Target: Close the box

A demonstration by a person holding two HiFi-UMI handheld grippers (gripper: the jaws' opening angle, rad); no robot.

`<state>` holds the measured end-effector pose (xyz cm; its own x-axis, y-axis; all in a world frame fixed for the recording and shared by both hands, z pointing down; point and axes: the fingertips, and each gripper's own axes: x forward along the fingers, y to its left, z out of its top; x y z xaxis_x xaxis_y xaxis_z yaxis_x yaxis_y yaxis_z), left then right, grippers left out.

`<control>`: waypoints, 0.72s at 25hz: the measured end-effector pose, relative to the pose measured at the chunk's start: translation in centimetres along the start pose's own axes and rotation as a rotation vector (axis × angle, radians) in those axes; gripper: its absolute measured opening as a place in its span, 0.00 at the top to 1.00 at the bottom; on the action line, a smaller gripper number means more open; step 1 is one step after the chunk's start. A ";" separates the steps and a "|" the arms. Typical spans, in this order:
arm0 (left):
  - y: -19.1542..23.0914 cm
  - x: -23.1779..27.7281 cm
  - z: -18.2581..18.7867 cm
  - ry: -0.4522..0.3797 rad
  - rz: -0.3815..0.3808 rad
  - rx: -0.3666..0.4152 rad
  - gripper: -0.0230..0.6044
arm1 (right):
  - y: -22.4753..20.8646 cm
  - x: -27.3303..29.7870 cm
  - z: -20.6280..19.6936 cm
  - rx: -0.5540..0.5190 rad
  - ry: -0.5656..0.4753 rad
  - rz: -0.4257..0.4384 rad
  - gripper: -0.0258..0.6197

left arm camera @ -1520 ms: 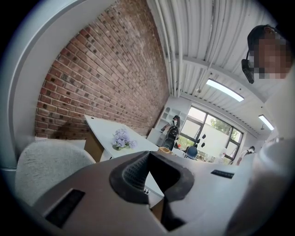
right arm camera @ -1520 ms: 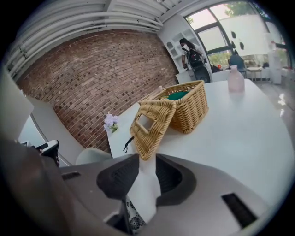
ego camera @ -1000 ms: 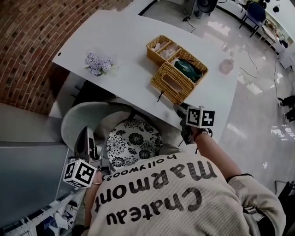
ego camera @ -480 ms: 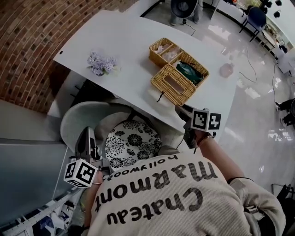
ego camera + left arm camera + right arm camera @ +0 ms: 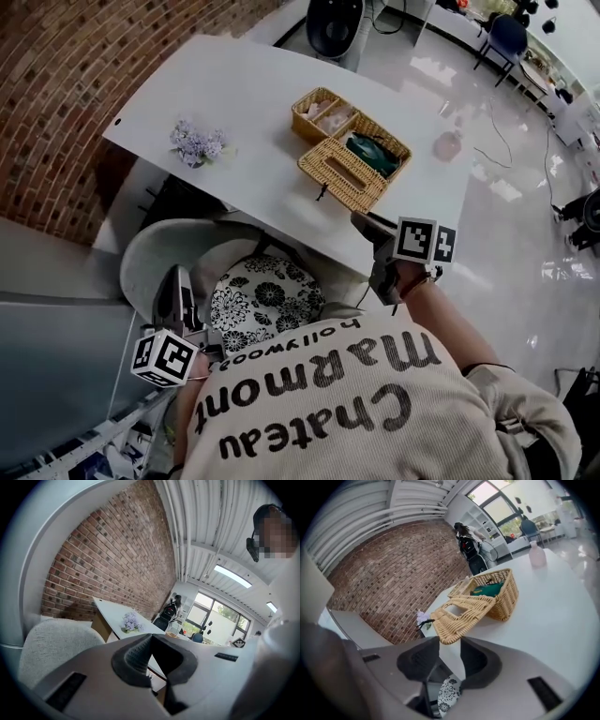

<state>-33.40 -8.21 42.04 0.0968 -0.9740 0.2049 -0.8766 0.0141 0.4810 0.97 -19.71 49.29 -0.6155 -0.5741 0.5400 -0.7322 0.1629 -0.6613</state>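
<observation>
Right, the wicker box (image 5: 382, 150) sits open on the white bench (image 5: 253, 89), towards its far right part, with a green item (image 5: 373, 153) lying inside. Its lid (image 5: 339, 174) is swung out on the side nearest me and slopes down from the box's front rim. It has a rectangular cut-out in the weave and a dark cord at its free edge. I cannot tell whether that edge touches the bench.

My right gripper (image 5: 362, 221) hovers at the near edge of the bench, pointing at the lid and close to it without touching it. Its jaws are apart and have just been opening a little wider. Nothing is gripped; through the gap I see only the bench edge and a bit of the floral cushion (image 5: 446, 691) below. From the right gripper (image 5: 450, 641) itself, the lid (image 5: 461, 615) is just ahead and the box (image 5: 501, 597) is behind it.

My left gripper (image 5: 174, 277) hangs low on my left beside the grey chair (image 5: 150, 253), well away from the box. Its jaws are closed together on nothing. Its own view looks past the left gripper (image 5: 151, 637) at the chair (image 5: 51, 644) and the brick wall (image 5: 112, 559).

Behind the box and against it stands a smaller wicker tray (image 5: 321, 108). Purple flowers (image 5: 194, 142) lie towards the bench's left end, and a pink bottle (image 5: 447, 145) stands to the right of the box.
</observation>
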 end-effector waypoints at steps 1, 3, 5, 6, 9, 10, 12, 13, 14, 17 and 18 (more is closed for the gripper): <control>0.0 0.0 -0.1 0.000 0.000 -0.002 0.96 | 0.1 -0.1 0.1 0.008 -0.003 0.001 0.73; -0.2 -0.1 -0.2 0.004 0.002 -0.005 0.96 | 0.1 -0.3 0.2 0.015 -0.008 -0.008 0.73; -0.3 0.0 -0.2 0.005 0.000 -0.005 0.96 | 0.2 -0.5 0.5 0.017 -0.015 -0.022 0.72; -0.4 0.1 -0.1 0.001 -0.004 -0.005 0.96 | 0.2 -0.6 0.6 0.014 -0.017 -0.028 0.72; -0.7 0.4 0.0 -0.005 -0.012 -0.004 0.96 | 0.5 -0.9 1.0 -0.029 -0.024 -0.057 0.71; -0.8 0.4 0.0 -0.004 -0.012 -0.004 0.96 | 0.7 -1.0 1.2 -0.050 -0.031 -0.069 0.71; -1.0 0.6 0.0 -0.003 -0.012 -0.004 0.96 | 0.8 -1.2 1.6 -0.102 -0.049 -0.094 0.71; -1.0 0.6 0.0 0.000 -0.011 -0.004 0.96 | 0.9 -1.3 1.8 -0.130 -0.055 -0.104 0.71; -1.1 0.7 -0.1 0.002 -0.011 -0.005 0.96 | 0.9 -1.3 1.9 -0.152 -0.059 -0.112 0.71; -1.2 0.7 -0.2 0.004 -0.017 -0.003 0.96 | 1.0 -1.6 2.1 -0.172 -0.066 -0.114 0.71; -1.3 0.8 -0.2 0.002 -0.019 -0.003 0.96 | 1.1 -1.7 2.3 -0.170 -0.069 -0.111 0.71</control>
<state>-32.14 -8.94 41.77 0.1143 -0.9735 0.1978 -0.8733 -0.0036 0.4872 1.89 -20.42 46.48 -0.5114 -0.6488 0.5635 -0.8365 0.2256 -0.4994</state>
